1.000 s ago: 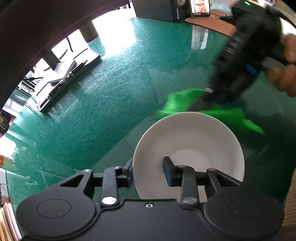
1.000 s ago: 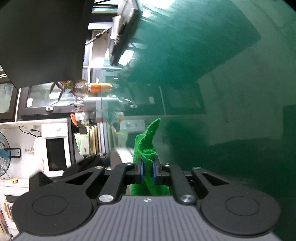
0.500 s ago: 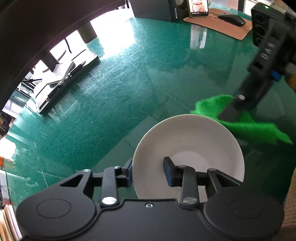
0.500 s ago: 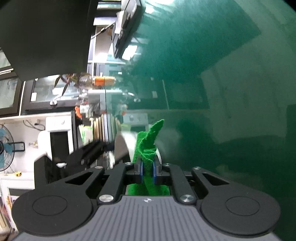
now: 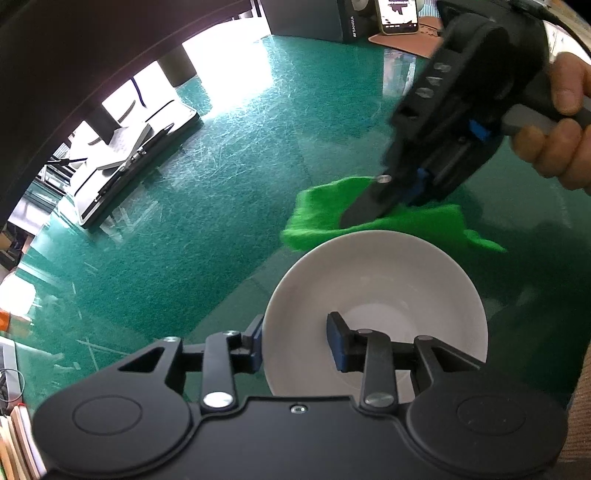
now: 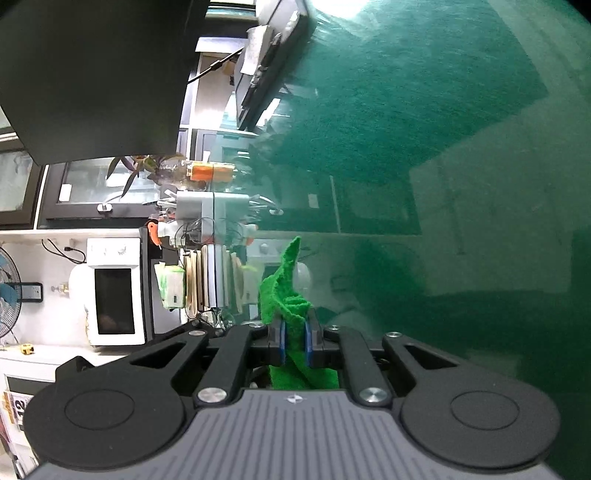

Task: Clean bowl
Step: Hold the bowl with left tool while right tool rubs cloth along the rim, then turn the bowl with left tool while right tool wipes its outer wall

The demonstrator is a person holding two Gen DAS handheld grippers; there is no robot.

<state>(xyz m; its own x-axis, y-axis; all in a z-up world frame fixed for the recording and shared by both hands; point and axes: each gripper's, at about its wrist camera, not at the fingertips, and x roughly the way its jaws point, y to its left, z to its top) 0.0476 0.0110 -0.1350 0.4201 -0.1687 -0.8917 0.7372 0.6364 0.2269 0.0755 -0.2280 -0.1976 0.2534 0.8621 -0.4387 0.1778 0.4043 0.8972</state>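
Left hand-held gripper pinches the round white ceramic bowl's 7 o'clock rim; right hand-held gripper clamps the bright green cloth at the bowl's 12 o'clock.

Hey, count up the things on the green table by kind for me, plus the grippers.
White bowl: 1
Green cloth: 1
Grippers: 2, left gripper and right gripper
Phone: 1
Closed laptop: 1
Total: 6
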